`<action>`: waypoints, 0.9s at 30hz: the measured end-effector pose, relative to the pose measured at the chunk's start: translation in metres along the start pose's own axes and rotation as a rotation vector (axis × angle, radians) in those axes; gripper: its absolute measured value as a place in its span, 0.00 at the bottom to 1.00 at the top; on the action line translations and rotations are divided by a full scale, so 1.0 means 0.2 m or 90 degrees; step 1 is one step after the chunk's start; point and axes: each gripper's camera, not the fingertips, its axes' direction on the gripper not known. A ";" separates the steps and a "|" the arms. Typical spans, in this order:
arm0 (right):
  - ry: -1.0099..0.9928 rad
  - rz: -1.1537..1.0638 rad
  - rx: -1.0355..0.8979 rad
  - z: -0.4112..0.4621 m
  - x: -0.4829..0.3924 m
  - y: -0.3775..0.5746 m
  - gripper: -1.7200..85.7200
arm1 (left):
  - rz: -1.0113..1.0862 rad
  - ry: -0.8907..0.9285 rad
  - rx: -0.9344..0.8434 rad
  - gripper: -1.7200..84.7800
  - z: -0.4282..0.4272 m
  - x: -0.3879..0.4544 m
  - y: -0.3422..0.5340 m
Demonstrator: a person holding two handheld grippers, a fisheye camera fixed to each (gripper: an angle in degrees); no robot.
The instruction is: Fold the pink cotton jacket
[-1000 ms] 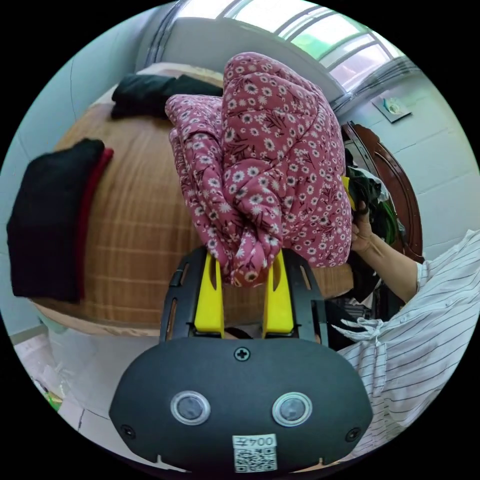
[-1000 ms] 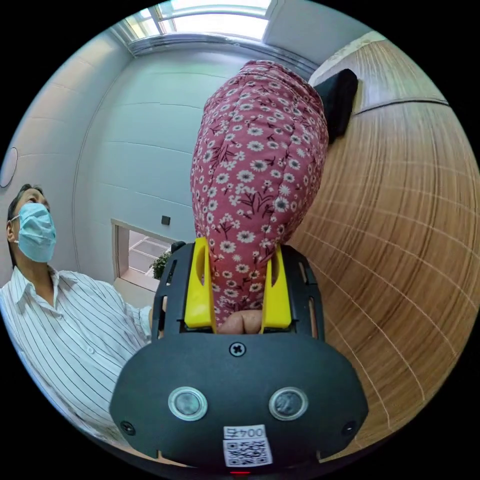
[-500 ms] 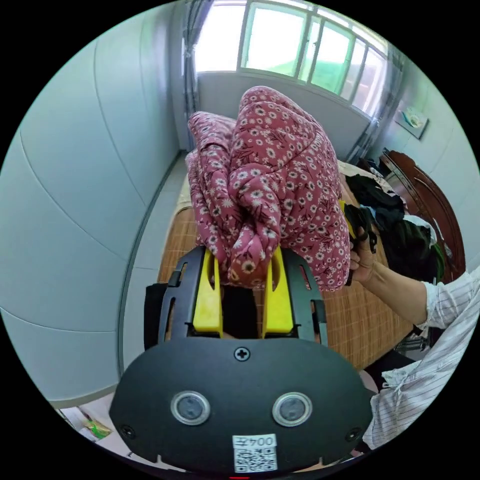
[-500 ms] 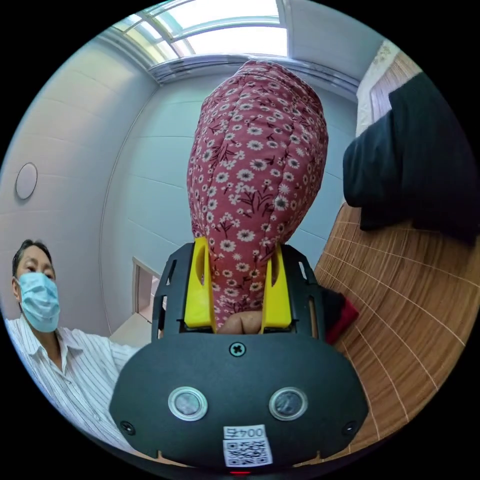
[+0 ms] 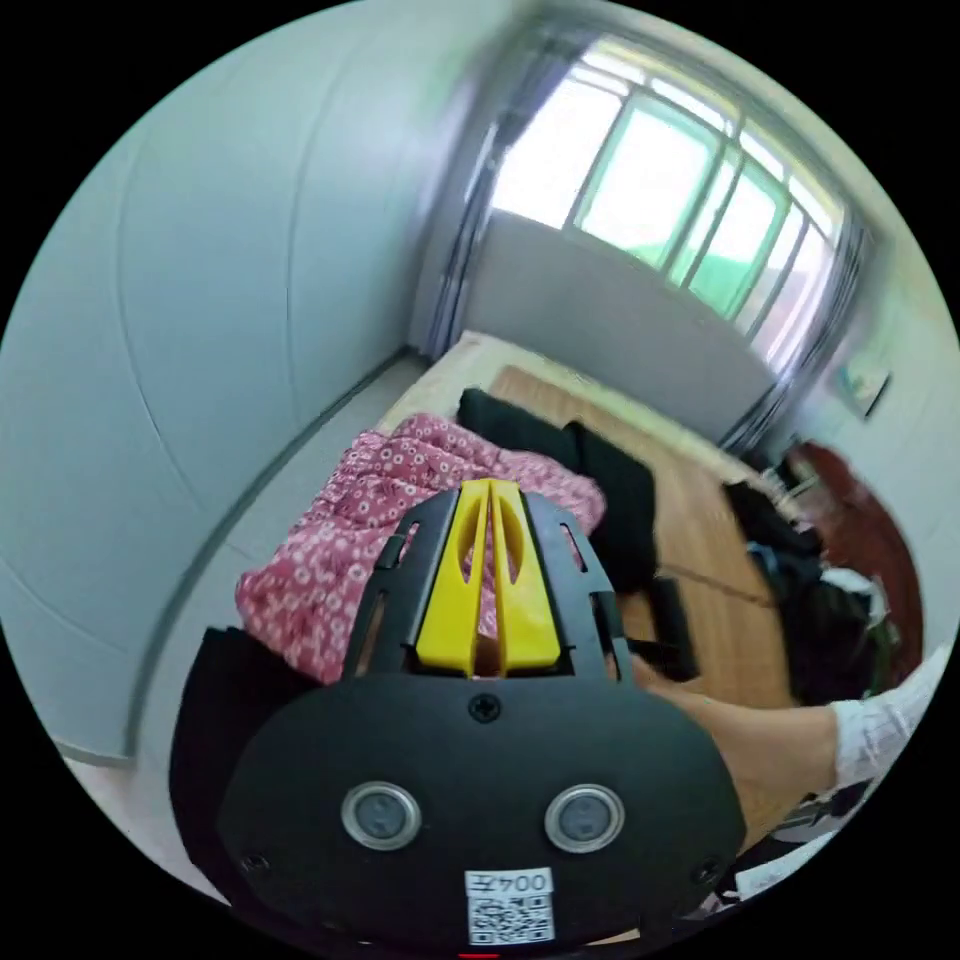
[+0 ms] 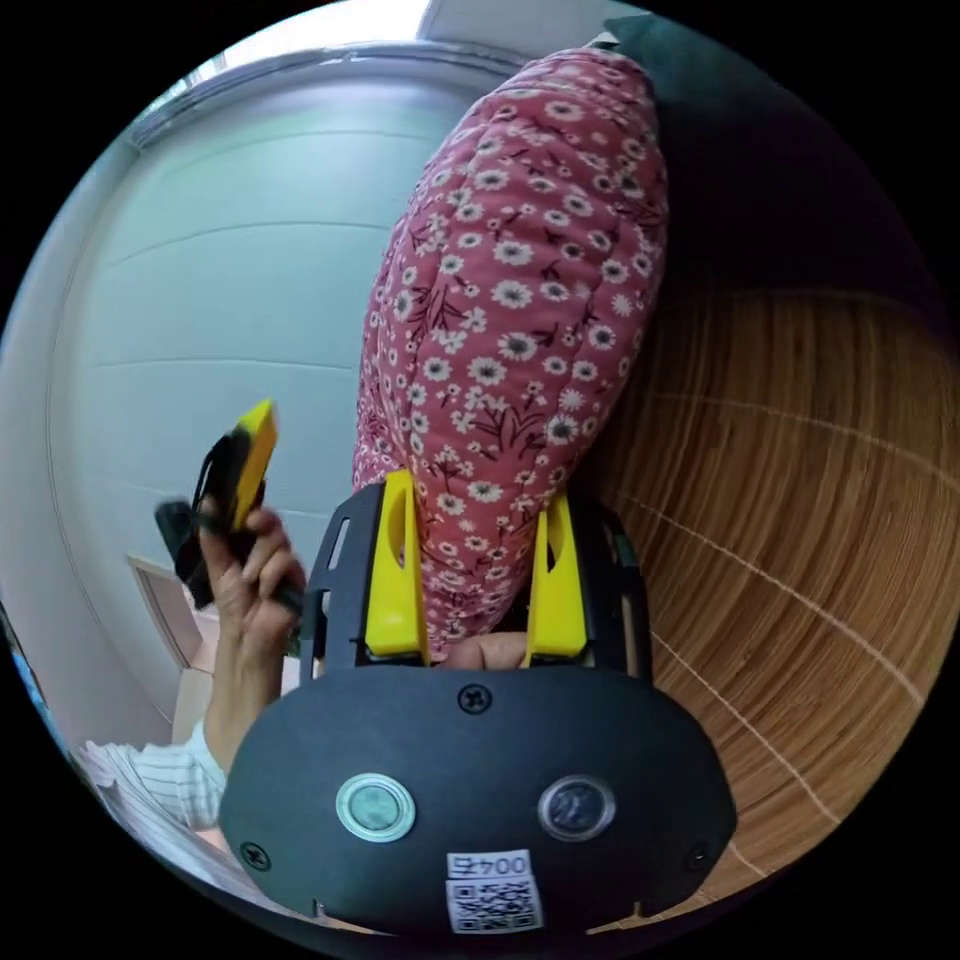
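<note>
Left gripper view gives us the left tool [image 5: 487,505] with its two yellow jaws pressed tip to tip and nothing between them. Past those tips we see the pink cotton jacket [image 5: 330,560], a floral bundle lying on the bed [image 5: 720,590], close to the edge that runs along the pale wall [image 5: 200,300]. Beside the jacket, toward the middle of the bed, lies a folded black garment [image 5: 610,490], touching or nearly touching it; we cannot tell which. Another dark garment [image 5: 220,690] sits next to the jacket's near edge, partly hidden behind the tool body. Farther across the woven mat we make out a heap of dark clothes [image 5: 810,590], blurred, and a window [image 5: 680,210] beyond the bed's far end. A bare forearm [image 5: 760,740] with a striped sleeve reaches in at the lower right.

In the right gripper view, the right tool [image 6: 478,555] has both yellow jaws clamped against the jacket [image 6: 520,300], whose quilted floral bulk swells out from between them and rests against the woven mat of the bed [image 6: 800,520]. A dark garment [image 6: 800,170] lies just beyond the jacket's far end. To the left we see a hand [image 6: 245,580] holding the left tool [image 6: 240,470] up against the pale wall; its jaw state we cannot judge from this angle.
</note>
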 end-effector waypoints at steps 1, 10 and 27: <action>-0.003 -0.012 -0.029 0.00 0.01 -0.02 0.21 | 0.020 -0.071 -0.071 0.03 0.18 0.03 -0.06; 0.087 0.019 0.047 -0.39 0.32 -0.22 0.01 | -0.228 0.066 -0.015 0.03 0.20 -0.71 0.15; 0.113 0.184 -0.116 0.38 0.55 -0.81 0.01 | -0.252 0.123 0.037 0.03 0.09 -0.87 0.09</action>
